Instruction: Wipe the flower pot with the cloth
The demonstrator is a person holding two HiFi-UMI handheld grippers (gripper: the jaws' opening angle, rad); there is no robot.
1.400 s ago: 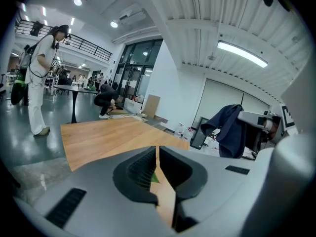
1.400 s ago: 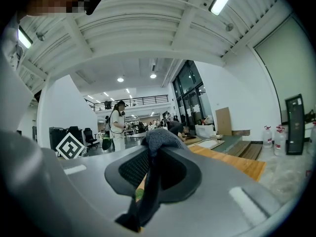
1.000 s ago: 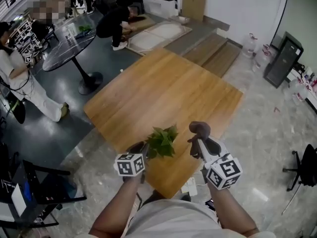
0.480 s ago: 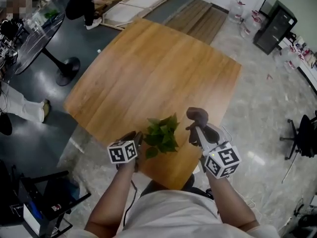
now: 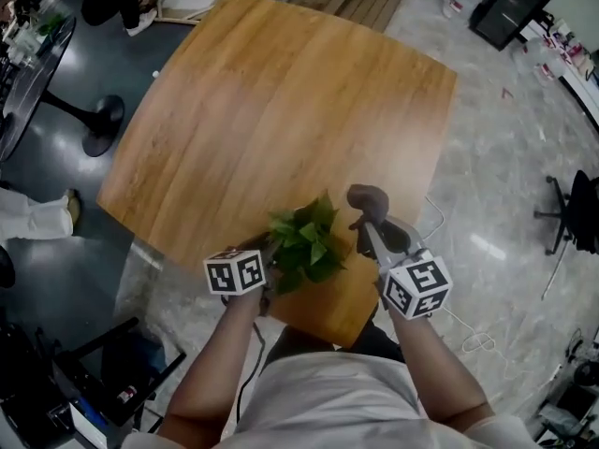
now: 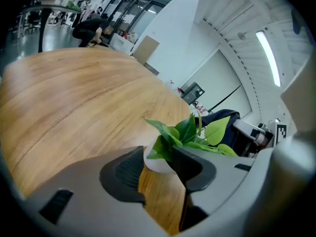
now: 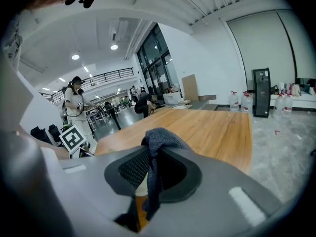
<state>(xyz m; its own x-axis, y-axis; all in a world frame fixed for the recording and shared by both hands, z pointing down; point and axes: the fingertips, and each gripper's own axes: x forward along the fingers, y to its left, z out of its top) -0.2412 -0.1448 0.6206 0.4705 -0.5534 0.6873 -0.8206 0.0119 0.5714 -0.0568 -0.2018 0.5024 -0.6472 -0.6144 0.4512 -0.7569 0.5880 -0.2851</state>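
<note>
A small white flower pot [image 6: 157, 163] with a green leafy plant [image 5: 304, 241] stands near the front corner of the wooden table [image 5: 281, 101]. In the head view the leaves hide the pot. My left gripper [image 6: 158, 171] reaches it from the left [image 5: 269, 265]. Its jaws are opening, one on each side of the pot, and the pads stand apart from it. To the right of the plant, my right gripper [image 5: 371, 224] is shut on a dark grey cloth [image 7: 159, 141]. The cloth bunches above the fingertips [image 5: 368, 197] and hangs down between the jaws.
The table's front corner [image 5: 348, 330] lies just below the plant, close to the person's body. A black office chair [image 5: 585, 215] stands at the right, a white cable [image 5: 468, 337] lies on the floor. A round dark table [image 5: 33, 73] and people are at the far left.
Both grippers have come down to the table's front corner. The plant came down with the left gripper and now rests on the wood. The right gripper still holds the cloth.
</note>
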